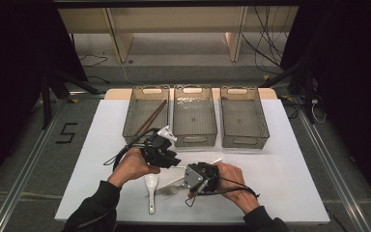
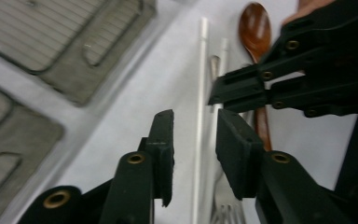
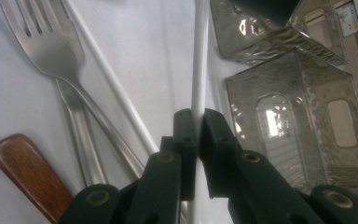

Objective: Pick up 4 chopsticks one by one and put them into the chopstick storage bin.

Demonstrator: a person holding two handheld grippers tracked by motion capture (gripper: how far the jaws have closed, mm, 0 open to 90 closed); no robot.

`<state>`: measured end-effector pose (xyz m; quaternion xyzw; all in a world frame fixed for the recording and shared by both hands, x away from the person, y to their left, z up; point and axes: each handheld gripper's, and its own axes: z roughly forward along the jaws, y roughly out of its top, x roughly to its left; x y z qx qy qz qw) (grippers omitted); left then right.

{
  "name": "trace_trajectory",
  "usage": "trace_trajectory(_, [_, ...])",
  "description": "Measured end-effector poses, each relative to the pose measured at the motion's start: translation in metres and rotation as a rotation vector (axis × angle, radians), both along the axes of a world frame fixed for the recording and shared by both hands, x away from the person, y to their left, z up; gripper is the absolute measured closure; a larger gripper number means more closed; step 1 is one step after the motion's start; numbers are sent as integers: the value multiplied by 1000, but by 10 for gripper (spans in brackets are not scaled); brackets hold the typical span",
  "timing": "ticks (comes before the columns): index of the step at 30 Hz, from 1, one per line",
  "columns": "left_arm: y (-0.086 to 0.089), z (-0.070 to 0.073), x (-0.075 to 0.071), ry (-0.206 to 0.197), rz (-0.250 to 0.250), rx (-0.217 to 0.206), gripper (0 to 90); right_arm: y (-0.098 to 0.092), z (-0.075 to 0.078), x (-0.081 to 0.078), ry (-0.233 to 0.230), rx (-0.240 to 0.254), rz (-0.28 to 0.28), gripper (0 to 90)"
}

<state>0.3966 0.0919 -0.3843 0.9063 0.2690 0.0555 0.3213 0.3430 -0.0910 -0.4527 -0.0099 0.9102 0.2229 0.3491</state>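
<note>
The right gripper [image 3: 194, 119] has its black jaws pinched tight on a thin white plastic chopstick [image 3: 199, 70], which runs up the middle of the right gripper view beside a steel fork [image 3: 51, 42]. The left gripper [image 2: 193, 135] hangs with its jaws narrowly parted, holding nothing, above a second white chopstick [image 2: 199, 93] on the white table [image 1: 280, 169], lower centre of the high view.
</note>
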Motion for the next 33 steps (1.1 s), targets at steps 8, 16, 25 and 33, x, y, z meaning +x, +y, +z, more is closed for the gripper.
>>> trace_trajectory(8, [20, 12, 6, -16, 88, -143, 453, -7, 8, 1, -4, 2, -31, 855])
trace_trajectory(16, [42, 22, 5, -39, 170, -212, 339, -14, 10, 4, -7, -15, -48, 854])
trace_trajectory(25, [75, 24, -3, -62, 247, -278, 267, -27, 17, 14, 52, 15, -126, 854])
trace_trajectory(33, [93, 8, -13, -83, 277, -295, 244, -36, 33, 28, 159, 187, -223, 854])
